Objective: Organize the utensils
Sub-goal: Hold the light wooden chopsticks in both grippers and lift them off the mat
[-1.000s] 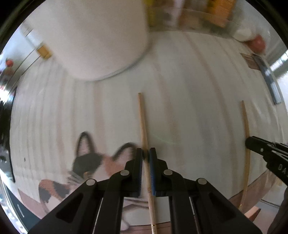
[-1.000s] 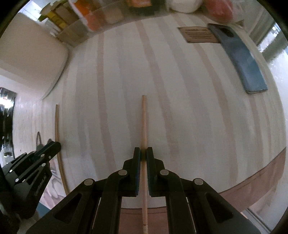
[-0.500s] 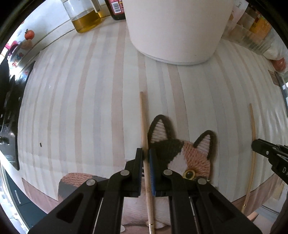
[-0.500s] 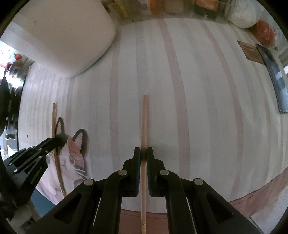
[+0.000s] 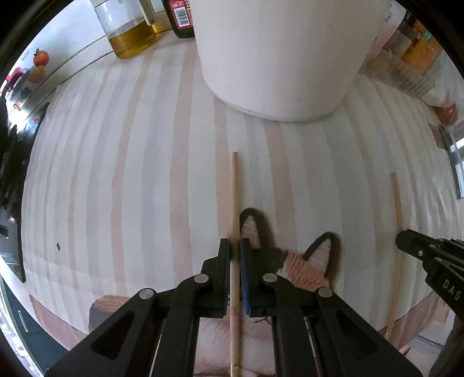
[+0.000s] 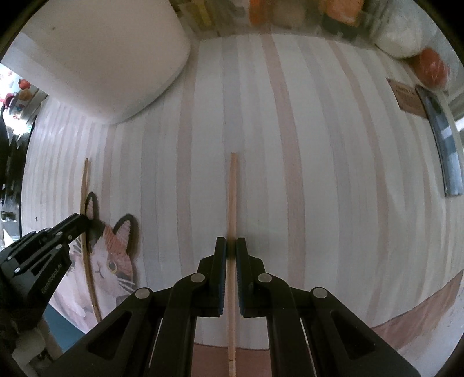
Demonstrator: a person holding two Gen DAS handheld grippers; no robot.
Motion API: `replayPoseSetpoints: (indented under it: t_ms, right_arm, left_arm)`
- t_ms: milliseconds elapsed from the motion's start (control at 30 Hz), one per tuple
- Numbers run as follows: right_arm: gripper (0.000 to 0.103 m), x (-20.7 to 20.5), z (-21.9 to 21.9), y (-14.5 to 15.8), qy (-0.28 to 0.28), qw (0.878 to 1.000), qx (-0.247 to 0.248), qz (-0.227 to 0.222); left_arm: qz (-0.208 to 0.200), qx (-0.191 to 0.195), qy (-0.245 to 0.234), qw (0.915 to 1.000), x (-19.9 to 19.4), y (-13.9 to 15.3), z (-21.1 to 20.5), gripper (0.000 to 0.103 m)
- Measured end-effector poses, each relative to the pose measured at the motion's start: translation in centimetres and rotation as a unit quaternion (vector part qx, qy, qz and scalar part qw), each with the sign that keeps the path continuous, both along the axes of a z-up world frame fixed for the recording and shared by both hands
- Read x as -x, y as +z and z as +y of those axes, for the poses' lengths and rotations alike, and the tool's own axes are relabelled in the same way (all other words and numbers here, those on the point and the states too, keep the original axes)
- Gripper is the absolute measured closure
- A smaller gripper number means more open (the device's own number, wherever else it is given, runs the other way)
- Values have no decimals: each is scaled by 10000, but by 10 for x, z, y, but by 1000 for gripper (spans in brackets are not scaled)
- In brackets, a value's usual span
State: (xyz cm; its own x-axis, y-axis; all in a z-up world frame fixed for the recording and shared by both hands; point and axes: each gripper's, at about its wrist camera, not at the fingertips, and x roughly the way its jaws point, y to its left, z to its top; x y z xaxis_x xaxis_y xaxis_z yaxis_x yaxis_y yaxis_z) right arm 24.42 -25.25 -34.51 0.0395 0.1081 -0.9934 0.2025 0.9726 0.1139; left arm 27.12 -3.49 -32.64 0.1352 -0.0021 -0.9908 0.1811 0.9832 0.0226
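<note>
Striped in pale grey and pink, the cloth-covered tabletop (image 5: pixel 139 162) carries a large white cylindrical container (image 5: pixel 284 58) towards its far edge, with a glass jar of yellow oil (image 5: pixel 130 32) and a dark bottle (image 5: pixel 179 17) behind it, and a knitted calico cat-face mat (image 6: pixel 110 255) near its front edge. We hold one thin light-wood chopstick in each claw, both pointing away from us towards the far edge and roughly parallel, which we judge is meant to bring the pair side by side before it is put away.

Our left claw (image 5: pixel 235 255) is closed narrowly on the left chopstick (image 5: pixel 234 203); the stick runs straight through the middle of the grip, its tip reaching ahead towards the white container and its butt end trailing back past the jaws. It sits over the left ear of the cat mat, though we cannot tell whether it touches it.

Our right claw (image 6: pixel 231 252) is likewise pinched on the right chopstick (image 6: pixel 232 197), gripped about midway, its tip over bare striped cloth. A dark flat phone-like slab (image 6: pixel 443 145) lies well apart, by the right edge of the tabletop
</note>
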Motion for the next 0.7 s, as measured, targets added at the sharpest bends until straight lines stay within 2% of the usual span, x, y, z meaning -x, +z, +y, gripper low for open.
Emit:
replayPoseSetpoints:
  t_ms: [367,433,700]
  right_arm:
    - [95,-25,17,2,305,9990,222,260]
    - [95,-31,18,4,357,9982,413,259]
    - [95,-50,33,-1,397,9970,624,241]
  left_arm:
    - [80,101,-59,9999,-15,4,-11,97]
    - [85,116,-51,9999,-12,0,-3,97]
    - [99,155,-53,9998,-19,-2,-1,96]
